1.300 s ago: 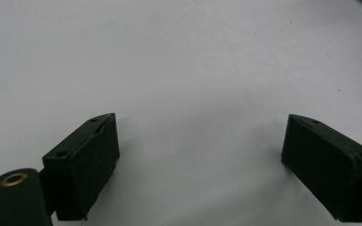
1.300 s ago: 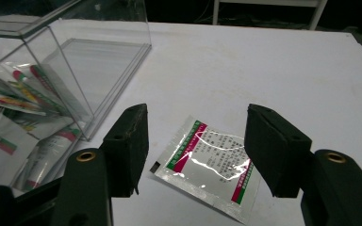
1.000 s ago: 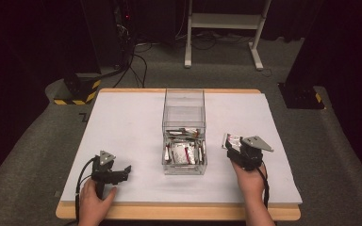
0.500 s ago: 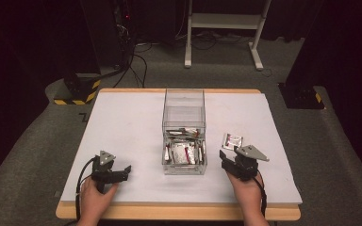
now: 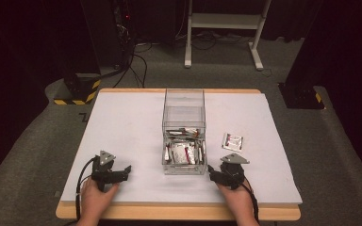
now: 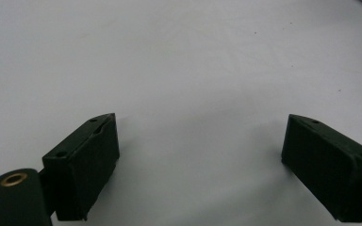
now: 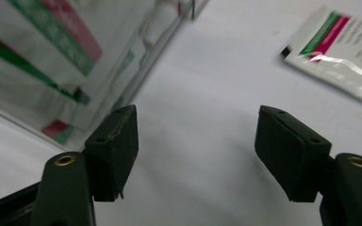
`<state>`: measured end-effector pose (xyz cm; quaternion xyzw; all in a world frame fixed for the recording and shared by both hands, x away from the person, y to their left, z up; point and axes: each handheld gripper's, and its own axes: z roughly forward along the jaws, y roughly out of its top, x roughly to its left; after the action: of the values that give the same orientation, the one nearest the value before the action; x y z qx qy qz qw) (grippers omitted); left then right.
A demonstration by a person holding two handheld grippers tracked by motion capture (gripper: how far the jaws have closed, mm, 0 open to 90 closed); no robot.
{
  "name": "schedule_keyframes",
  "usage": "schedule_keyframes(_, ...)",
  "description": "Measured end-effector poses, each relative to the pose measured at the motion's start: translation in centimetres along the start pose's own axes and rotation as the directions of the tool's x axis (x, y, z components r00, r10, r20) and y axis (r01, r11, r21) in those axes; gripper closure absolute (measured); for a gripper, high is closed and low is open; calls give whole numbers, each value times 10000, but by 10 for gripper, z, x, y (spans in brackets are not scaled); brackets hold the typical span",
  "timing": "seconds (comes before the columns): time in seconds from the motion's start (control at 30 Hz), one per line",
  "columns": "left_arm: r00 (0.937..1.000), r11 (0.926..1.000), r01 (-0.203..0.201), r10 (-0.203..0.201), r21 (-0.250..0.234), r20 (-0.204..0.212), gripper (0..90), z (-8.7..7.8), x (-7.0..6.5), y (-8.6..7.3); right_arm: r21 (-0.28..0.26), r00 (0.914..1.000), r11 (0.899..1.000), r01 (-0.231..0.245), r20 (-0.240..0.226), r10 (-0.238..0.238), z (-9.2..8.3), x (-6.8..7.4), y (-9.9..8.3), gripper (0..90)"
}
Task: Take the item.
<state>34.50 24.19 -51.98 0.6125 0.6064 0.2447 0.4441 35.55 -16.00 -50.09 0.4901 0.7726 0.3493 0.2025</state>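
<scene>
A clear plastic box (image 5: 184,113) stands in the middle of the white table (image 5: 122,122), with several red-and-green sachets (image 5: 183,153) inside. One more sachet (image 5: 233,141) lies flat on the table to the right of the box. My right gripper (image 5: 213,170) rests near the front edge, below that sachet and apart from it. Its jaws have just been opening and nothing is between them. In the right gripper view the gripper (image 7: 195,122) is open, with the sachet (image 7: 344,52) at upper right and the box wall (image 7: 75,56) at left. My left gripper (image 5: 125,170) stands open over bare table (image 6: 200,127).
A stand with metal legs (image 5: 221,33) and cables lie on the floor beyond the table's far edge. A yellow-and-black striped block (image 5: 78,89) sits off the far left corner. Bare white surface stretches left of the box.
My right gripper has drawn back toward the near edge and lower, away from the single sachet it was at. The sachet stays on the table. The left gripper has not moved.
</scene>
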Motion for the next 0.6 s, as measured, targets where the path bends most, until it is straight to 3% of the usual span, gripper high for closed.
schedule_keyframes(0.1,10000,10000,12,-12,-10,1,118,0,0,0,176,9992,9993,341,194,-345,4,4,-1,321)
schedule_keyframes(0.6,10000,10000,-12,12,-4,-7,118,0,0,0,155,9990,9992,382,231,-385,4,4,-1,320)
